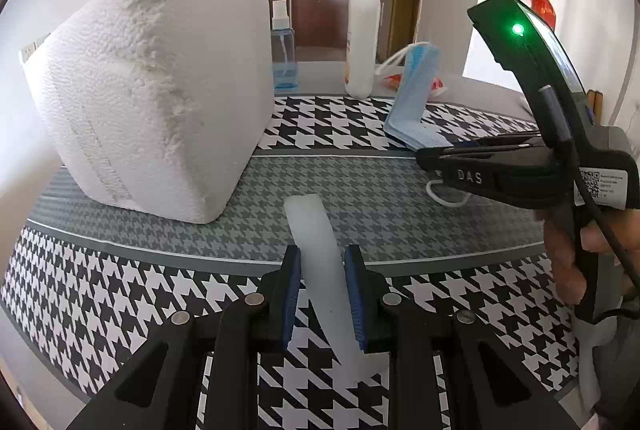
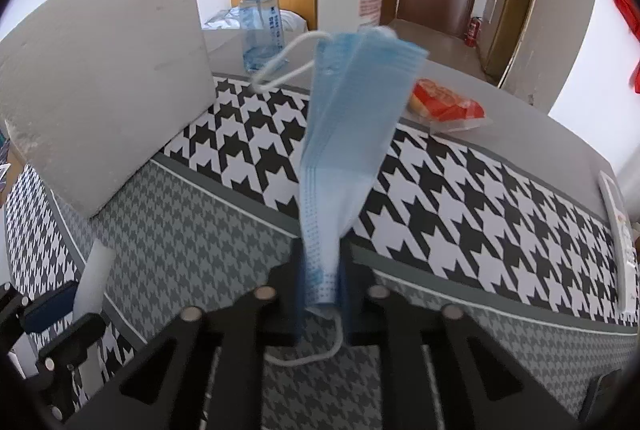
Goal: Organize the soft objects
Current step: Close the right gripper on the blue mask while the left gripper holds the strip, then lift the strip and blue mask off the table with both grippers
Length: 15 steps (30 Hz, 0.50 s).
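Two grippers, both clamped. Left gripper (image 1: 322, 270) pinching white foam strip (image 1: 316, 254) over houndstooth mat (image 1: 120, 290). Right gripper (image 2: 322, 270) squeezing folded blue face mask (image 2: 352, 118), near foam block (image 1: 160, 90).

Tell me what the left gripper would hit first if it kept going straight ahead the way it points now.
Probably nothing soon. The left gripper, shut on a white foam strip, points over bare houndstooth cloth. The big foam block sits left of that line, the pump bottle far ahead; depth is unclear.
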Tool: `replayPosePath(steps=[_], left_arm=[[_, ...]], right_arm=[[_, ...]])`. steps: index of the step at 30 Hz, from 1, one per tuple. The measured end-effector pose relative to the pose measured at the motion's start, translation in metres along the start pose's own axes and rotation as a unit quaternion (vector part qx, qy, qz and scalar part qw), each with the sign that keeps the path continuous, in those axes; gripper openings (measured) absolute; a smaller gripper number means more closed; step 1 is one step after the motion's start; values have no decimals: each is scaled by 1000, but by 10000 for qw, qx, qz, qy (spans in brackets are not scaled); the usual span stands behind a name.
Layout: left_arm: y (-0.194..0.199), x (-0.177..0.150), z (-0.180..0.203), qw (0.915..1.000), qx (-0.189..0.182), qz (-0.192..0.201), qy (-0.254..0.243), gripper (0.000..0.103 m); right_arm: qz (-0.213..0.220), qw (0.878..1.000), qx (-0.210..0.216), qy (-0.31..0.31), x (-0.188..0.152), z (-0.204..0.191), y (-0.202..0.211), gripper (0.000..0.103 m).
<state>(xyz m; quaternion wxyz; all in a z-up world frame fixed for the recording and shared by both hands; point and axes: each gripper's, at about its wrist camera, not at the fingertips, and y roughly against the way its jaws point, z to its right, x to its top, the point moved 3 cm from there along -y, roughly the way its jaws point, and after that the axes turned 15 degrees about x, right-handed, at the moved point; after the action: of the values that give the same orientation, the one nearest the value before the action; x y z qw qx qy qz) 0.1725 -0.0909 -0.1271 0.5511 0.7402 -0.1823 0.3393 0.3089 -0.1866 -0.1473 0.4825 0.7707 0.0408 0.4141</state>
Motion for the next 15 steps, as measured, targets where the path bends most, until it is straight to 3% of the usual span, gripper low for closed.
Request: replayPosePath(steps=[15], left_arm=[[14, 11, -14, 9998, 8, 194, -49, 24]], right_arm=[[348, 9990, 58, -258, -5, 6, 37, 12]])
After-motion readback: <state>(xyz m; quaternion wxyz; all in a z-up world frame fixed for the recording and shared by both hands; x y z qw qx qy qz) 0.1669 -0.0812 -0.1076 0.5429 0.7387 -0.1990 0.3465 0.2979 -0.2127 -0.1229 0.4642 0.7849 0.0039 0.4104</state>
